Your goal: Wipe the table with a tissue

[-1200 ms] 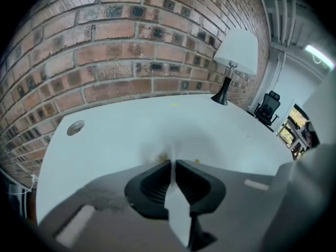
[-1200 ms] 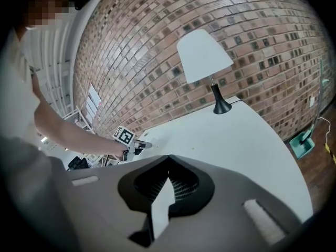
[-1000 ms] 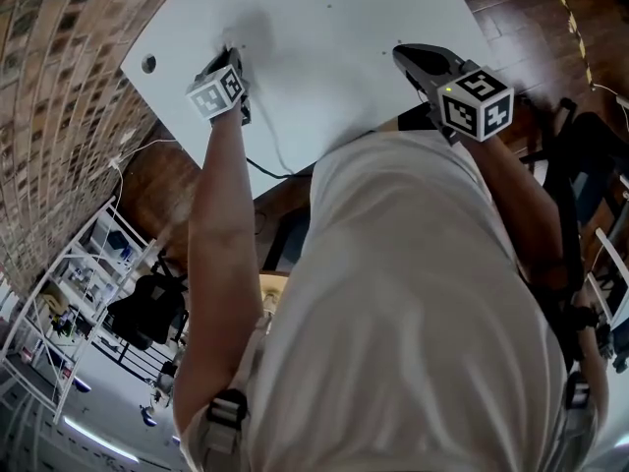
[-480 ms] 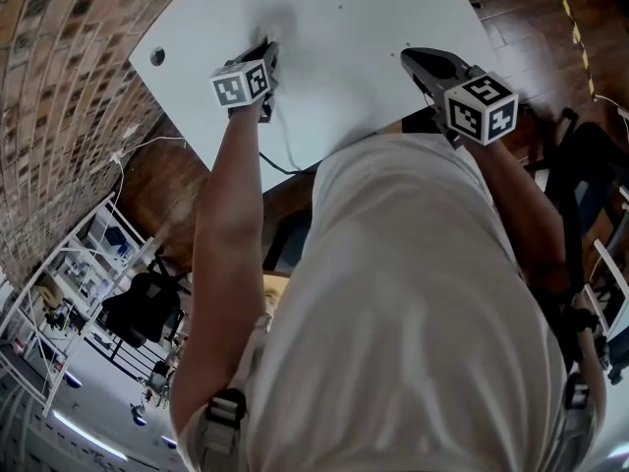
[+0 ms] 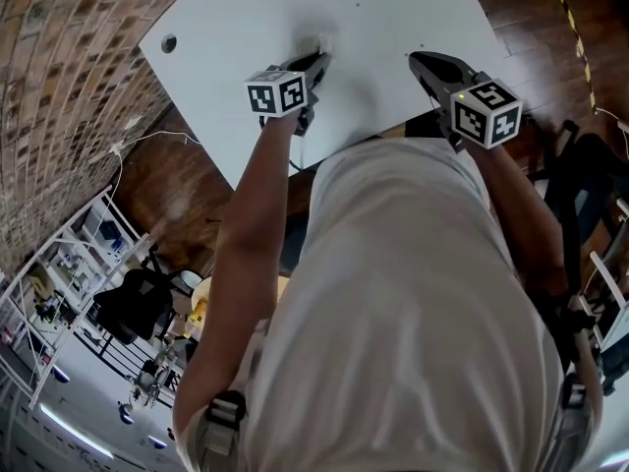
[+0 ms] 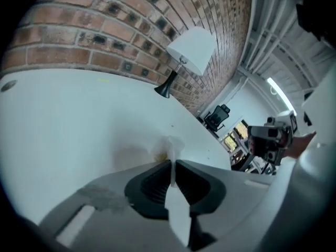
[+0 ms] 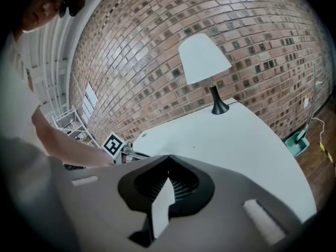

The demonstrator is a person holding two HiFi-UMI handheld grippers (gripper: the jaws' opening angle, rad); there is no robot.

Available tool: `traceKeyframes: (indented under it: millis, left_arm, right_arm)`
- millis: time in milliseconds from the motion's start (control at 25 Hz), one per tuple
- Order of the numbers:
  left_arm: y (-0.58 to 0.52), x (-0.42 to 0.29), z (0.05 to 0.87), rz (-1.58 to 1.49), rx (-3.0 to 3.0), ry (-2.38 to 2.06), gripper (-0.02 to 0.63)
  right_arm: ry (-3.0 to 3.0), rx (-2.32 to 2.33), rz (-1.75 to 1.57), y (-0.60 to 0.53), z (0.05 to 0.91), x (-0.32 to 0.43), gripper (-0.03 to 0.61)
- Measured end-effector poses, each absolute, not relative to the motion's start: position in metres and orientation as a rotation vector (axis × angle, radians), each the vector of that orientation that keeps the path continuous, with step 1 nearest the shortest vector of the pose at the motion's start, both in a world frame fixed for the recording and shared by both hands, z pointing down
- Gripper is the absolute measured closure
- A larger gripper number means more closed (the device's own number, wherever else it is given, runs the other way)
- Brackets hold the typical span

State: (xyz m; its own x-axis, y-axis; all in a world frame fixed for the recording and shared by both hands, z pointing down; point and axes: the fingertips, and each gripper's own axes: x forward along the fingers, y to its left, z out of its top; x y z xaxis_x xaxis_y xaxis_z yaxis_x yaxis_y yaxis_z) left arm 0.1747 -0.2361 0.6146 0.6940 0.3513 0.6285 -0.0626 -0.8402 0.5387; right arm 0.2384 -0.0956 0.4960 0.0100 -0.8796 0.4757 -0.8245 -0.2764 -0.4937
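Observation:
My left gripper (image 5: pixel 316 59) rests its tip on the white table (image 5: pixel 236 28) near the front edge, shut on a white tissue (image 5: pixel 322 42). In the left gripper view the tissue (image 6: pixel 173 145) bunches out past the closed jaws (image 6: pixel 171 164) and touches the tabletop (image 6: pixel 79 119) beside a faint yellowish smear (image 6: pixel 156 154). My right gripper (image 5: pixel 418 59) hovers at the table's front edge, a short way right of the left one. Its jaws (image 7: pixel 168 159) meet at the tip with nothing between them.
A white-shaded lamp (image 6: pixel 190 51) on a black stem stands at the table's far side against the brick wall; the right gripper view shows the lamp (image 7: pixel 205 62) too. A cable hole (image 5: pixel 169 43) sits near the table's left corner. Shelving and an office chair (image 5: pixel 147 303) stand on the floor.
My left gripper has slid to the right across the table with the tissue, coming closer to the right gripper. The right gripper has stayed where it was.

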Motion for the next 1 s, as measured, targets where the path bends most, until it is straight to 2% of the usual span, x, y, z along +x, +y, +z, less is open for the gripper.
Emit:
traceKeyframes:
  millis: [480,720,1000]
  left_arm:
    - [-0.236,0.097,0.599,0.840,2.298,0.241,0.577]
    - [-0.235,0.084,0.600,0.856,2.308,0.273,0.577]
    - [-0.222,0.084,0.608,0.911,2.270,0.269,0.575]
  right_arm:
    - [1.813,-2.211,-1.089,-0.118,0.501,0.192,0.571]
    - [1.776,-2.219,-1.088,-0.114,0.509,0.170,0.571]
    - [1.786,-2.206,-1.091,-0.104,0.512,0.177,0.571]
